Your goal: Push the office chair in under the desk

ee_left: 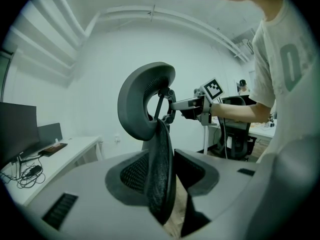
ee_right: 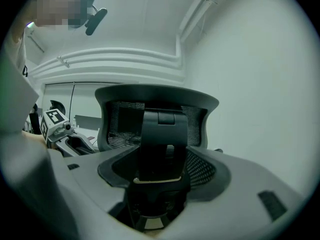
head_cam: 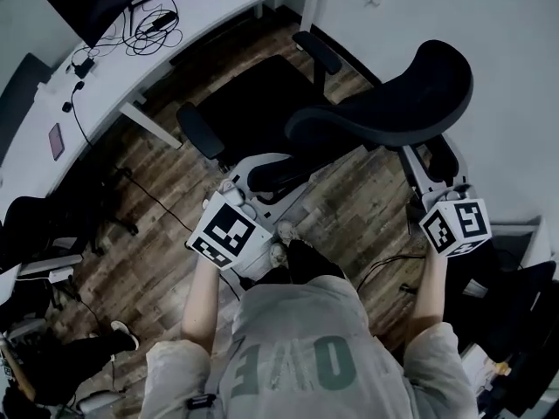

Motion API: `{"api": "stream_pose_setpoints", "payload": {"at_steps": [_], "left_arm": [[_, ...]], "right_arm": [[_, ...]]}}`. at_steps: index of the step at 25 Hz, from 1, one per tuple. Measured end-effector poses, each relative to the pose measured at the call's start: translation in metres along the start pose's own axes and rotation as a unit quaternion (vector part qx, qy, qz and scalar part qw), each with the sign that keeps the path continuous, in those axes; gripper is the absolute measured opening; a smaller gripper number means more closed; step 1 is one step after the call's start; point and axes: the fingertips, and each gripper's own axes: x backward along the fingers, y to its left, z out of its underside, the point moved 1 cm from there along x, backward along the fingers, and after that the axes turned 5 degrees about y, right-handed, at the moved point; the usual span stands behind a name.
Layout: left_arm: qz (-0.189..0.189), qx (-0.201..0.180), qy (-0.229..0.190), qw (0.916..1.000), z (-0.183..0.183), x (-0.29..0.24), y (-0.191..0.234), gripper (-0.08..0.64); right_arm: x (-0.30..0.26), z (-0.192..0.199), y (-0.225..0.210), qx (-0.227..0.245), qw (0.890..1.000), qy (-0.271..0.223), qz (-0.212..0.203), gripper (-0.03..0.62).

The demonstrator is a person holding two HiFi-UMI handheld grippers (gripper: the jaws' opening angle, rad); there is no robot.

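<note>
black office chair (head_cam: 262, 103) held from behind, its seat near the white desk's (head_cam: 218, 11) front edge.
left gripper (ee_left: 165, 191) is clamped on the side edge of the mesh backrest (ee_left: 159, 154); right gripper (ee_right: 160, 171) is clamped around the backrest's rear spine (ee_right: 162, 134).
</note>
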Motion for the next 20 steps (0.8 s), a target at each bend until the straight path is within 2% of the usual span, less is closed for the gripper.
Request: {"api": "stream_pose_setpoints", "payload": {"at_steps": [6, 15, 20], "left_arm": [[-0.011, 0.021, -0.014, 0.9996, 0.001, -0.007, 0.055, 0.178], [-0.051, 0.030, 0.010, 0.9982, 0.007, -0.019, 0.127, 0.175], [-0.073, 0.034, 0.022, 0.9965, 0.009, -0.024, 0.167, 0.175]], "right_arm": [[-0.061, -0.013, -0.005, 0.000, 1.000, -0.014, -0.020, 0.290], [-0.142, -0.029, -0.009, 0.001, 1.000, -0.016, -0.025, 0.288], [-0.183, -0.039, -0.011, 0.002, 0.999, -0.031, -0.041, 0.288]]}}
